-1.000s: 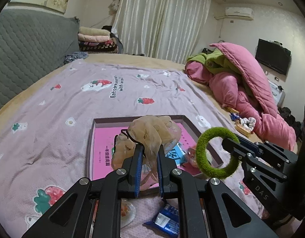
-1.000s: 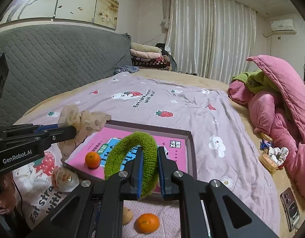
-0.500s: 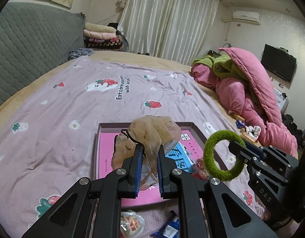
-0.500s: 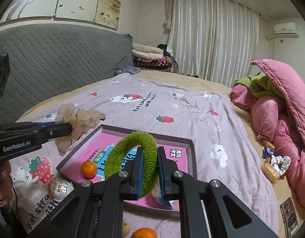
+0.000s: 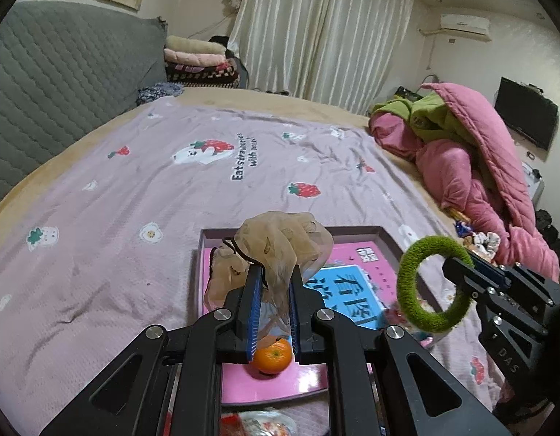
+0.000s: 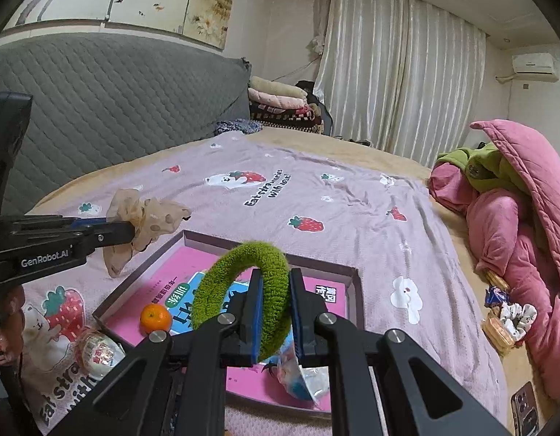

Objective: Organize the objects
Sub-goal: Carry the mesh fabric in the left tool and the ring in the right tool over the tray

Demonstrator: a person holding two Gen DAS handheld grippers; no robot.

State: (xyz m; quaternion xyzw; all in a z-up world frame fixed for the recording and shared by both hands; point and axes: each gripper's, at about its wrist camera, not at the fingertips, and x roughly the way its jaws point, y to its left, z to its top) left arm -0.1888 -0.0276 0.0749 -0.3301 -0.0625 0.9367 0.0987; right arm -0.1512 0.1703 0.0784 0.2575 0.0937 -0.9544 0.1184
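Your bed [image 5: 171, 167] carries the open box [image 6: 192, 241] near its front edge, with an orange [image 6: 155, 319] in the box's near corner. Your left tongs [image 5: 274, 292] are clamped on the beige scrunchie [image 5: 280, 243], held above the box. Your right tongs [image 6: 274, 299] are clamped on the green scrunchie [image 6: 243, 276], also above the box.

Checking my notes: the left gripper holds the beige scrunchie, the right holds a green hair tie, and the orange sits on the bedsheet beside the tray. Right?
Not quite. The orange sits inside the tray, as the right wrist view shows. The left gripper does hold the beige scrunchie, and the right gripper the green hair tie.
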